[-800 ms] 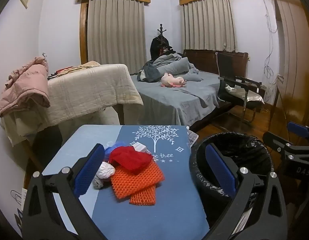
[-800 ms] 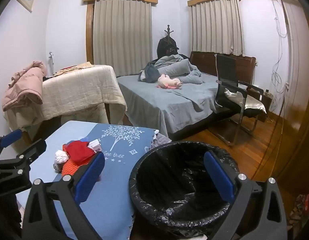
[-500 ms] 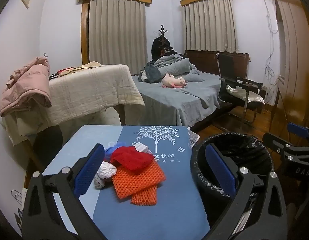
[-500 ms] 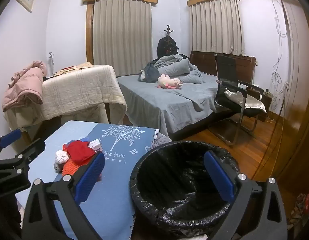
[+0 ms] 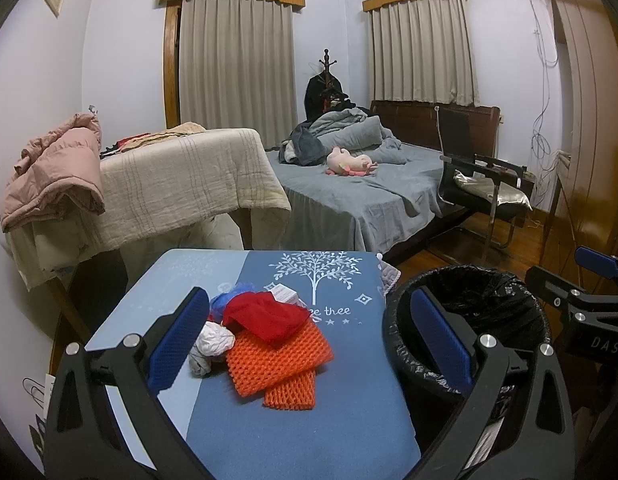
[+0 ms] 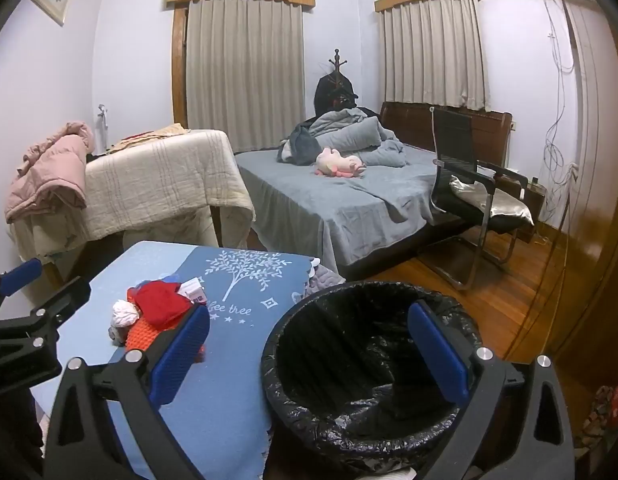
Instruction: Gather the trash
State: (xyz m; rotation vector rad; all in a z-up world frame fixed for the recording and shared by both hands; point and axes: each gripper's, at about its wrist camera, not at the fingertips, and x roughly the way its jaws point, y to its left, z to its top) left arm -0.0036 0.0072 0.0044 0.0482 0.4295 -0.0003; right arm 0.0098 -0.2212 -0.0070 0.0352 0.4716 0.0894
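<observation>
A small heap of trash lies on the blue cloth-covered table [image 5: 349,420]: orange foam netting [image 5: 277,360], a red piece [image 5: 265,316] on top, a crumpled white wad [image 5: 215,340], a blue plastic scrap [image 5: 233,294] and a small white carton [image 5: 283,292]. A bin with a black liner [image 5: 469,312] stands just right of the table. My left gripper [image 5: 309,340] hangs open above the heap, nothing between its fingers. My right gripper [image 6: 309,352] is open over the bin [image 6: 369,360], holding nothing. The heap [image 6: 157,308] shows left of it.
Behind the table stand a rack draped with a beige blanket [image 5: 181,184] and a pink jacket [image 5: 57,172], a grey bed [image 5: 361,192] with a plush toy, and a black chair [image 5: 477,184] on the wooden floor at the right.
Both views have shifted only slightly; the heap and the bin keep their places and both grippers stay wide open.
</observation>
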